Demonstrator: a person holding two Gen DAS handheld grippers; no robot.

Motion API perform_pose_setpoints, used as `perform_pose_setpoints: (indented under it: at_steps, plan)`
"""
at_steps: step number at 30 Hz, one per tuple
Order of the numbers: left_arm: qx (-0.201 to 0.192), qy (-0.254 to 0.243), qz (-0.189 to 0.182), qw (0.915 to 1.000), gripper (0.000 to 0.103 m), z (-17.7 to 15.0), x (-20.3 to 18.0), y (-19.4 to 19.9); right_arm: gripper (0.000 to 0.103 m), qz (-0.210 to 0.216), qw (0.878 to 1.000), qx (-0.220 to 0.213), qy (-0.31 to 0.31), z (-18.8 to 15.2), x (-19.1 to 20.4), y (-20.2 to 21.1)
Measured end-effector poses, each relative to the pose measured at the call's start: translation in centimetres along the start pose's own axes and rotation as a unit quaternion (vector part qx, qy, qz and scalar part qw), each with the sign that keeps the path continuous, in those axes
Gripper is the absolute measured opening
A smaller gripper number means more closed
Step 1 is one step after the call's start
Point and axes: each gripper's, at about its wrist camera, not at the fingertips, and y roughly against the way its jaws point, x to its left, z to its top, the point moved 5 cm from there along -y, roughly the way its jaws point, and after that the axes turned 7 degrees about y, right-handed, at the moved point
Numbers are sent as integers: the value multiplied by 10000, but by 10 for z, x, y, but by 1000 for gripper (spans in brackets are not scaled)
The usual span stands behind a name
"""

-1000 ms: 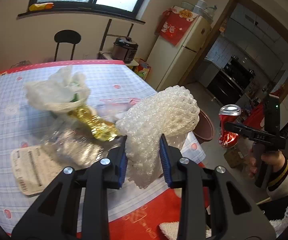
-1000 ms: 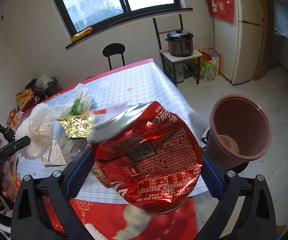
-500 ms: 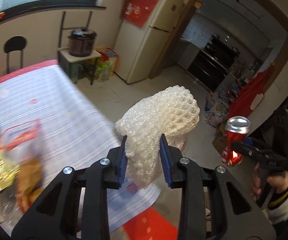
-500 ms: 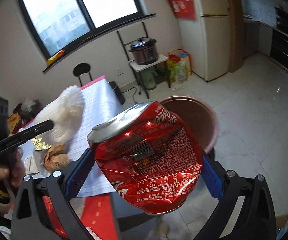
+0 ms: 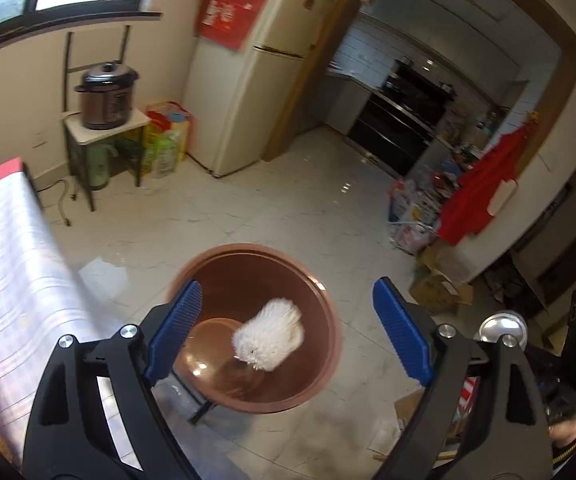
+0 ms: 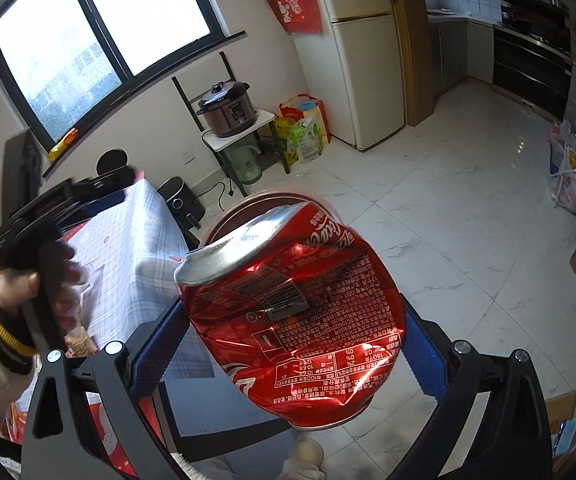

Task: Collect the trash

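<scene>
In the left wrist view, the left gripper [image 5: 288,332] is held spread wide above the brown bin [image 5: 328,364], where the white foam net [image 5: 268,339] is seen inside. Only the right wrist view shows the crushed red can [image 6: 294,320] clamped in the right gripper [image 6: 288,344].

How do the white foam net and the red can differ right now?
The foam net is white, soft and loose inside the brown bin; the can is red, shiny, dented metal. The left gripper stands open above the net, while the right gripper is clamped on the can. Both are trash.
</scene>
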Motion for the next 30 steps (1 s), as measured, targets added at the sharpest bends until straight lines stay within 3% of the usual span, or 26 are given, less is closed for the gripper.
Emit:
perform_pose_setpoints:
  at_steps: [3, 7, 11, 18, 23, 30]
  plan:
    - [-252, 40, 343, 9991, 95, 0, 18, 28, 97, 24, 9999, -12, 112, 14, -2, -12]
    - [-598, 194, 975, 9932, 96, -3, 51, 77, 97, 121, 9996, 25, 266, 36, 6, -41]
    - [-922, 550, 1685, 9798, 97, -14, 94, 130, 97, 83, 9981, 178, 583, 57, 23, -79]
    - [-1264, 1088, 2530, 9530, 97, -42, 151, 219, 98, 29, 9978, 287, 593, 87, 34, -123]
    - [-1500, 1472, 2793, 9369, 97, -57, 179, 268, 98, -209, 9964, 153, 803, 98, 44, -124]
    - [-1874, 1729, 3119, 9153, 97, -81, 200, 333, 98, 27, 9965, -282, 789, 107, 66, -87]
